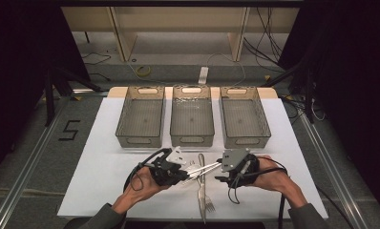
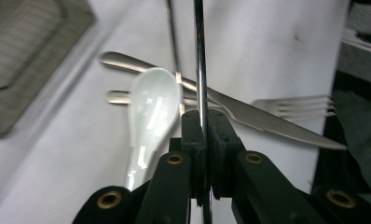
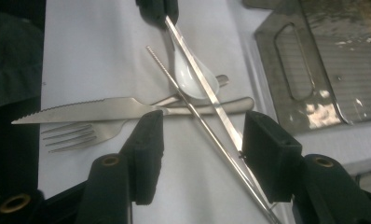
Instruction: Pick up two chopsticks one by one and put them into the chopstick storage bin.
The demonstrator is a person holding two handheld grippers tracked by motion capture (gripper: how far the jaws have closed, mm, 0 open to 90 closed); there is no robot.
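On the near half of the white table (image 1: 102, 143), just short of three grey mesh baskets (image 1: 192, 117) set in a row: a small heap of cutlery, flanked by both grippers. Left gripper (image 1: 187, 172) pinched tight on one metal chopstick (image 2: 200, 56), seen in the left gripper view running straight out from between the closed jaws. Right gripper (image 1: 220, 174) standing apart, roughly half wide, pads not pressing on anything; in the right gripper view two chopsticks (image 3: 207, 93) crossing the gap between the jaws, the longer one passing close against the right-hand pad (image 3: 267, 154), contact hard to judge. Far ends of those sticks reaching toward the left gripper (image 3: 156, 10). Beneath, flat on the table: a white ceramic spoon (image 3: 193, 74), a serrated knife (image 3: 95, 111) and a fork (image 3: 81, 133), knife laid across the fork, spoon bowl resting over the handles. In the high view, fork tines (image 1: 208, 206) pointing to the near edge. Baskets bare inside, well apart from the cutlery.
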